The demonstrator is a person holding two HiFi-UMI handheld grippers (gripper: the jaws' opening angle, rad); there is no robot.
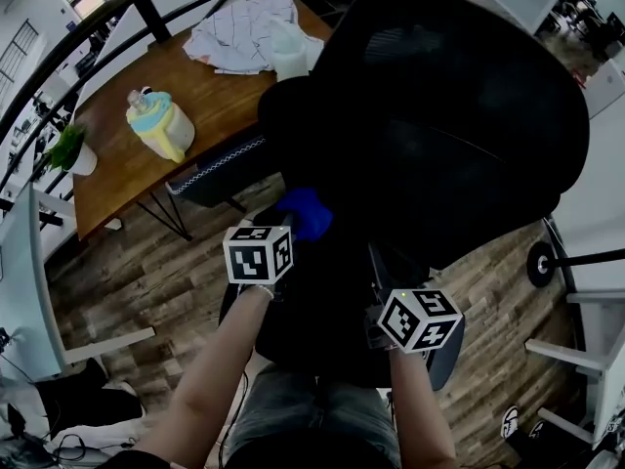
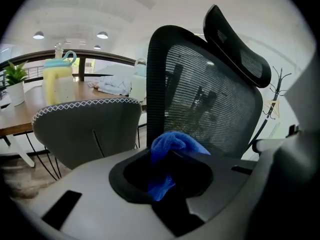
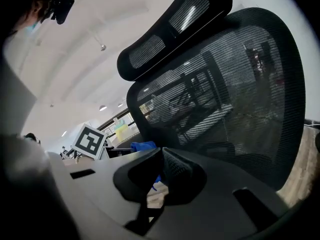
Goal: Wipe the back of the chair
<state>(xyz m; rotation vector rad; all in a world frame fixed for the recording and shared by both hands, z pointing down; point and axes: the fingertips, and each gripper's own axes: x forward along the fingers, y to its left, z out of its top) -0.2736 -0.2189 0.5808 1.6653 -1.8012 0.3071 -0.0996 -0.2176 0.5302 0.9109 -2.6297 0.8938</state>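
A black mesh office chair stands before me, and its back (image 1: 459, 135) fills the upper right of the head view. My left gripper (image 1: 293, 221) is shut on a bunched blue cloth (image 1: 306, 213), held at the left edge of the chair back (image 2: 210, 104). In the left gripper view the blue cloth (image 2: 172, 145) bulges out of the left gripper (image 2: 167, 166), just short of the mesh. My right gripper (image 3: 161, 170) is shut with nothing in it, low in front of the chair back (image 3: 225, 94) and under the headrest (image 3: 175, 24). The blue cloth (image 3: 142, 146) shows to its left.
A wooden table (image 1: 117, 179) at the upper left carries a yellow jug (image 1: 161, 125), a white container (image 1: 290, 55), a crumpled white cloth (image 1: 244, 32) and a potted plant (image 1: 70, 149). A grey chair (image 1: 220, 169) is tucked at the table. A dark railing (image 1: 146, 8) runs behind it.
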